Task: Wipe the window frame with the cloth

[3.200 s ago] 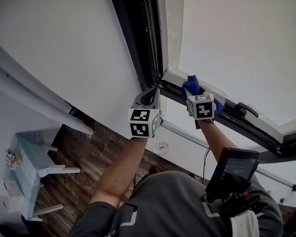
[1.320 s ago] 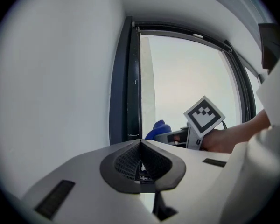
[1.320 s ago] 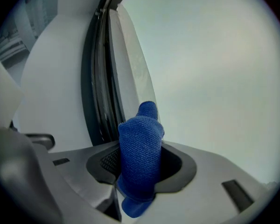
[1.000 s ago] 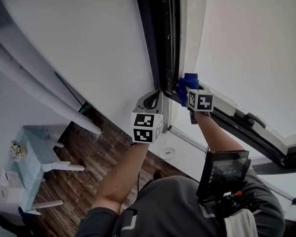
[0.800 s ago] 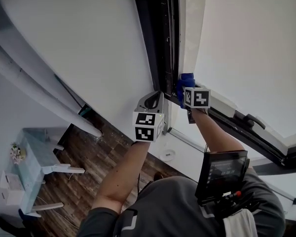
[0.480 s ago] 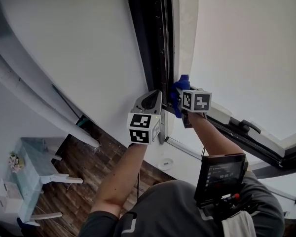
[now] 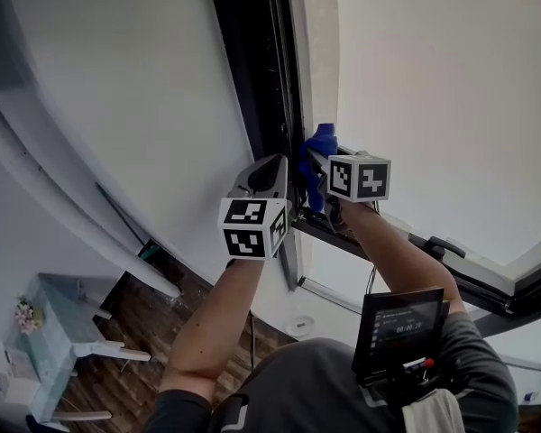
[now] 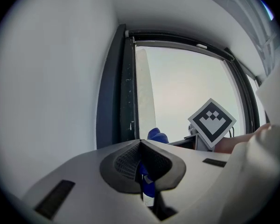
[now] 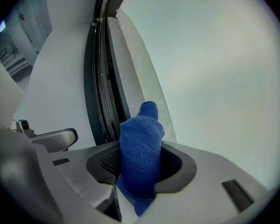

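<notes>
Right gripper (image 9: 141, 169) is clenched on the blue cloth (image 9: 140, 141), whose free end stands just ahead of its jaws at the dark window frame (image 9: 97, 78), the frame's long axis running straight ahead; left gripper (image 8: 140, 143), jaws together, waits alongside, so the right appears better placed.

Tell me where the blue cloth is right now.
In the head view the blue cloth sits near centre, clamped in the right claw at the dark window frame, just right of the left claw.
</notes>
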Demonstrator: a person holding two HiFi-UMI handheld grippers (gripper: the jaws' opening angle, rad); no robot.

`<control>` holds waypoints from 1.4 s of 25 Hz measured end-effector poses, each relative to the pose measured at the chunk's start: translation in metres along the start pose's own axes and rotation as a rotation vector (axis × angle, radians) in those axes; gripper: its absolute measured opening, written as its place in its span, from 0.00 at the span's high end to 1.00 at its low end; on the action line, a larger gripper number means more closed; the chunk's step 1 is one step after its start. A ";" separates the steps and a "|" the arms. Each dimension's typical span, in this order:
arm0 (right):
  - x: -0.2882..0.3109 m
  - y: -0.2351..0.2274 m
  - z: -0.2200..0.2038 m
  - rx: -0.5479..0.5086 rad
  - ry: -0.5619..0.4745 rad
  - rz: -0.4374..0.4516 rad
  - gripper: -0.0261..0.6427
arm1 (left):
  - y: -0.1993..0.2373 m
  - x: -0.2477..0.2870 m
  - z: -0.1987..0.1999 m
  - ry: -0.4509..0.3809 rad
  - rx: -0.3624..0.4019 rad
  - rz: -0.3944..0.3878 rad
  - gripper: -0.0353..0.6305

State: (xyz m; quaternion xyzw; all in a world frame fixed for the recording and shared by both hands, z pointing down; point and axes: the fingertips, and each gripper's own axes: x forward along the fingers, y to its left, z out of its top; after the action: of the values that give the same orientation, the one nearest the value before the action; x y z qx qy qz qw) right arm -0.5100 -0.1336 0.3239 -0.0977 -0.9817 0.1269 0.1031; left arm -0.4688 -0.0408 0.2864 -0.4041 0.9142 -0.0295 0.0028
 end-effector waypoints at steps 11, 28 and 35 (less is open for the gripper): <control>-0.019 0.035 0.091 -0.027 -0.124 0.099 0.70 | 0.000 -0.005 0.115 -0.125 0.075 -0.064 0.94; -0.042 0.068 0.216 -0.087 -0.301 0.147 0.70 | 0.014 -0.009 0.217 -0.231 0.121 -0.097 0.94; -0.058 0.086 0.279 -0.125 -0.416 0.155 0.70 | 0.020 -0.015 0.271 -0.298 0.175 -0.099 0.94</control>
State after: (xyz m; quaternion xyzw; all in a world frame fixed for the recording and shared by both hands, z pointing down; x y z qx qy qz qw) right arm -0.5040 -0.1286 0.0262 -0.1509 -0.9773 0.0909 -0.1179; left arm -0.4651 -0.0303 0.0150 -0.4467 0.8767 -0.0487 0.1719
